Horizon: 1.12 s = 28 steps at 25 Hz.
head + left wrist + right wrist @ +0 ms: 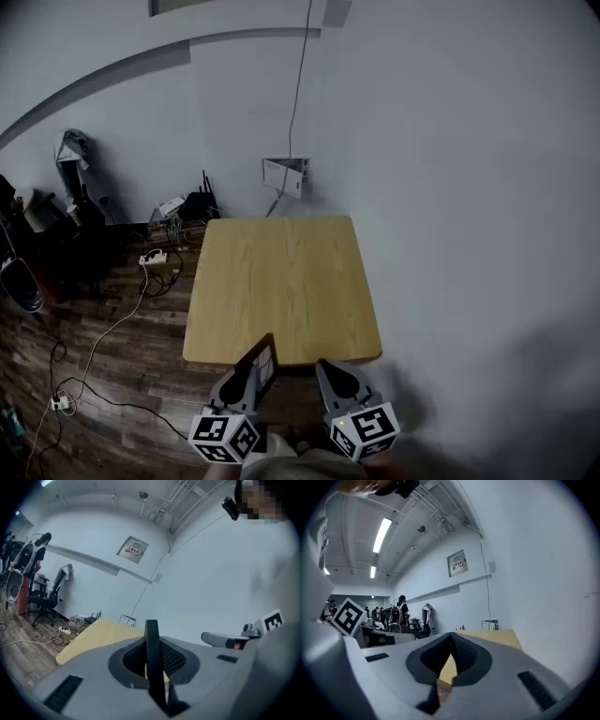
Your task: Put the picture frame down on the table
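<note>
Table (281, 281) by white wall (450, 141), cables (120, 321) on floor (94, 427); L claw (151, 641) pinches picture frame (153, 663), R claw (451, 639) closed.

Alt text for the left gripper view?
The left gripper is shut on a dark picture frame, seen edge-on and upright. Beyond it stands a wooden table by a white wall.
</note>
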{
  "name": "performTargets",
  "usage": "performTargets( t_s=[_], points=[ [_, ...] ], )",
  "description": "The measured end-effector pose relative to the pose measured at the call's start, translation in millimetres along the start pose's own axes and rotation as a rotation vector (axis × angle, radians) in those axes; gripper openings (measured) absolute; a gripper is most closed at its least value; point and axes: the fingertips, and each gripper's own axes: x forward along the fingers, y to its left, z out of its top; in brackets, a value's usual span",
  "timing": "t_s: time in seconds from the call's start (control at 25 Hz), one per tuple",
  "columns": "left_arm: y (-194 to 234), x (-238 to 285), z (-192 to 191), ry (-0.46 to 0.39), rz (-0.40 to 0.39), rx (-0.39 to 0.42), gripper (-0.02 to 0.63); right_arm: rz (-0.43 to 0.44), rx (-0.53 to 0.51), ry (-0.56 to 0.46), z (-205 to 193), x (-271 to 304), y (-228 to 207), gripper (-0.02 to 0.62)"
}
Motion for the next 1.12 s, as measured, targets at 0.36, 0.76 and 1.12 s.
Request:
performTargets(
  t_s=[0.36, 0.76, 1.12],
  points=[
    [-1.2, -9.9, 3.8, 0.002, 0.005, -0.009, 0.037, 0.023, -0.017, 0.002, 2.6, -3.9, 9.2, 0.000],
    [-7.9, -14.6, 2.6, -0.008, 0.007, -0.048, 0.037, 0.000, -0.010, 0.007, 1.9, -12.6, -2.0, 0.000],
    [1.8, -8.0, 6.4, -0.009, 0.020, -0.063, 0.038, 0.012, 0.035, -0.010, 6.7, -0.3, -5.3, 0.000]
  ],
)
